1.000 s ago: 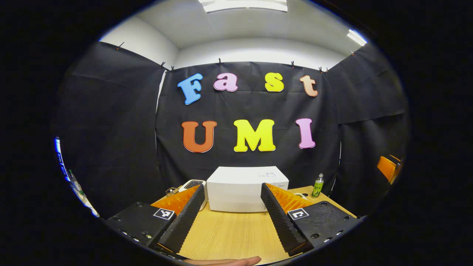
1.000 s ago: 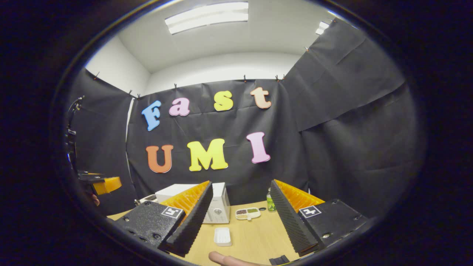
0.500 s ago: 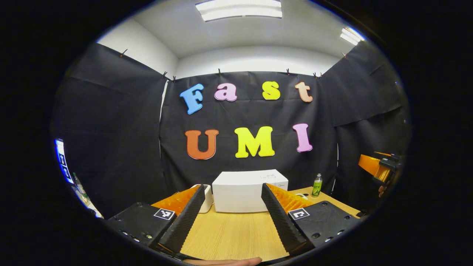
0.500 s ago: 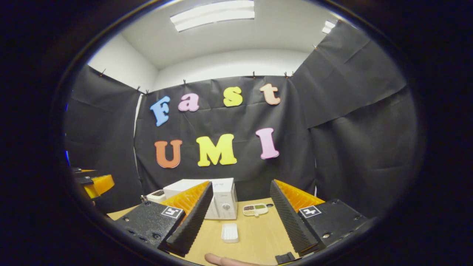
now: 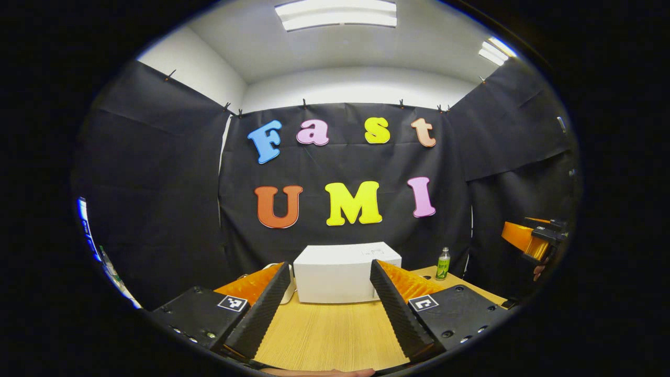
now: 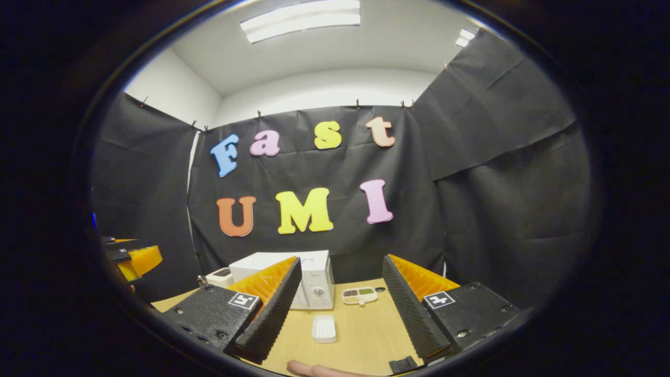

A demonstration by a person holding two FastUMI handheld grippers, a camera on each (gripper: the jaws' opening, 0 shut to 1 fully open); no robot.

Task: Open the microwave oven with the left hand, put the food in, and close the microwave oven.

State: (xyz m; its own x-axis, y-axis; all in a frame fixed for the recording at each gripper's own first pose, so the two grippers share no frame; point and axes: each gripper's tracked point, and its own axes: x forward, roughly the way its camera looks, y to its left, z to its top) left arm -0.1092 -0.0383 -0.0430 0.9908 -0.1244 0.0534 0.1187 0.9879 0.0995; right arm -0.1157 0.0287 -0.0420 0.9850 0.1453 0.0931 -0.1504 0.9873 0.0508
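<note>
Bare table before microwave.

The left gripper view is looking straight across the table at the back of the microwave, from a little above and not very close. The right gripper view is looking from farther right, seeing the microwave from its side with the tray nearer. Both are showing the same table, microwave and back wall.

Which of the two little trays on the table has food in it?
The farther tray, beside the microwave, holds dark and green food in compartments. The nearer white tray looks empty.
</note>
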